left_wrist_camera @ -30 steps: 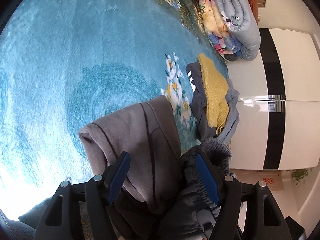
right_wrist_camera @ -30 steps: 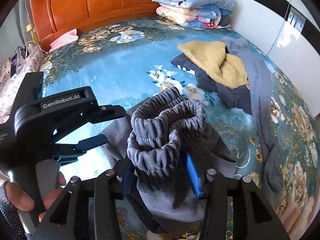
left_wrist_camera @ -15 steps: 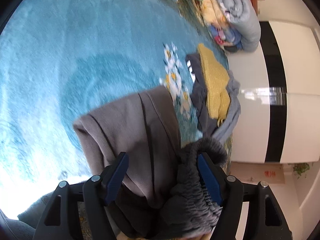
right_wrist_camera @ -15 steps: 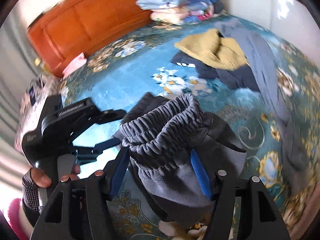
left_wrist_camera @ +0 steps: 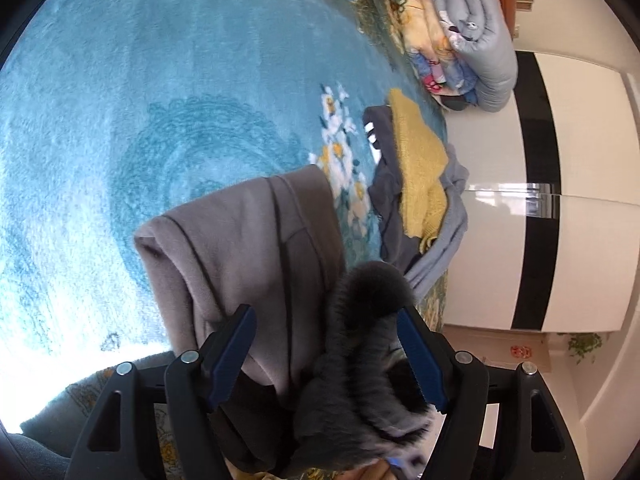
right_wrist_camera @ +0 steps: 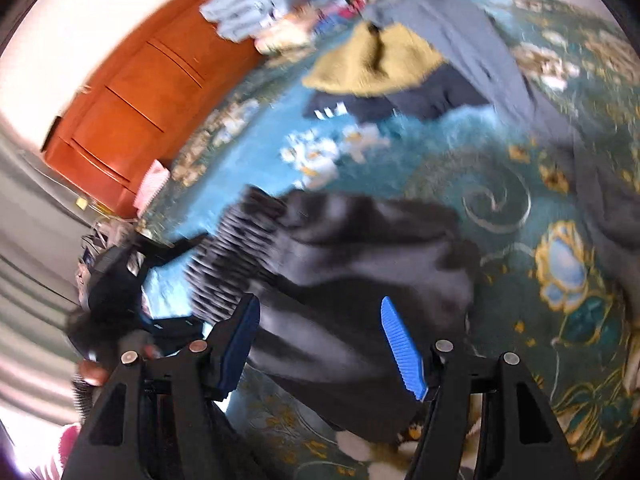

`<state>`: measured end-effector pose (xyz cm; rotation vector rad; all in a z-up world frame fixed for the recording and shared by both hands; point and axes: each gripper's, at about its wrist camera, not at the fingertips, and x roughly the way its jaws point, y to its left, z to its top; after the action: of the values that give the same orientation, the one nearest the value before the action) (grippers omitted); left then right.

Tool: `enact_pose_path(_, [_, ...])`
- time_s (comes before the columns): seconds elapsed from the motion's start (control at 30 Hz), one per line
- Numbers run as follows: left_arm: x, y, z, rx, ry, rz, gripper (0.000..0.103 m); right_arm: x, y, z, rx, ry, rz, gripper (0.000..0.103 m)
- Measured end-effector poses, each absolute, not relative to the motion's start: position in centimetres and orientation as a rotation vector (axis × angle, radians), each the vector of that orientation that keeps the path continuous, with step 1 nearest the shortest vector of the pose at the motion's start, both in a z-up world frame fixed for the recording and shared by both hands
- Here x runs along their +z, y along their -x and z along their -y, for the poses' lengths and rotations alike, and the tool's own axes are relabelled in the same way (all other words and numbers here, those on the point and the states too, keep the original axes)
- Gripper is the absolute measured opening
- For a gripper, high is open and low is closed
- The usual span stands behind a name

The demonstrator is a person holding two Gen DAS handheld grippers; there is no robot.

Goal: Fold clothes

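Readable text: none is made out in either view.
White block marks on the dark navy garment (left_wrist_camera: 380,168): seen as short white bars under the mustard knitted sweater (left_wrist_camera: 416,168); no letters can be resolved.
Same marks, right wrist view: shown blurred on the dark navy garment (right_wrist_camera: 432,98).
Red square paper sign (left_wrist_camera: 519,351) on the floor by the white wall: its characters are too small to be read.
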<state>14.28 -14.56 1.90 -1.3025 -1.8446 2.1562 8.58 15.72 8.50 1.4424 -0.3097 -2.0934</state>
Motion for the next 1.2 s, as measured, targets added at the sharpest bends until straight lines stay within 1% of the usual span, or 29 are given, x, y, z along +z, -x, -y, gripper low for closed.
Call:
enact_pose_path(0.2, [2.3, -14.0, 14.0, 2.158, 1.308, 1.771, 0.077, 6.7, -6.6, -12.8, -2.095, -1.460, 0.252, 0.065])
enact_pose_path(0.27, [2.2, -13.8, 13.7, 2.152, 1.330, 1.748, 0.078, 5.6, -5.4, -12.1, -2.093, -1.504, 0.261, 0.065])
enact_pose_path(0.33, [2.3, -13.5, 13.3, 2.155, 1.358, 1.698, 0.079, 4.5, -4.3, -11.8, -2.078, -1.545, 0.284, 0.065])
enact_pose_path(0.4, [2.6, -13.2, 12.7, 2.179, 1.381, 1.630, 0.082, 3.8, -3.6, -11.5, -2.077, -1.559, 0.285, 0.065])
enact_pose_path(0.6, [3.1, -12.9, 11.0, 2.264, 1.512, 1.434, 0.084, 3.2, -2.7, -12.9, -2.024, -1.559, 0.413, 0.064])
enact_pose_path(0.8, [3.3, -12.7, 9.2, 2.321, 1.590, 1.265, 0.084, 3.1, -2.4, -13.5, -2.007, -1.551, 0.477, 0.065])
enact_pose_path(0.93, [2.1, -12.0, 8.4, 2.280, 1.646, 1.239, 0.084, 3.9, -2.3, -14.6, -2.011, -1.537, 0.562, 0.065])
enact_pose_path(1.0, [1.9, -11.9, 8.3, 2.283, 1.638, 1.247, 0.083, 4.7, -2.4, -15.4, -2.043, -1.510, 0.559, 0.065])
enact_pose_path(1.07, [2.2, -11.8, 8.1, 2.315, 1.627, 1.213, 0.082, 5.3, -2.5, -16.3, -2.051, -1.497, 0.572, 0.065])
enact_pose_path(1.13, [2.6, -11.7, 7.7, 2.352, 1.613, 1.168, 0.076, 5.9, -2.8, -17.3, -2.069, -1.491, 0.578, 0.065])
enact_pose_path(1.2, [3.3, -11.8, 7.6, 2.386, 1.582, 1.134, 0.066, 6.1, -3.2, -18.5, -2.091, -1.492, 0.588, 0.065])
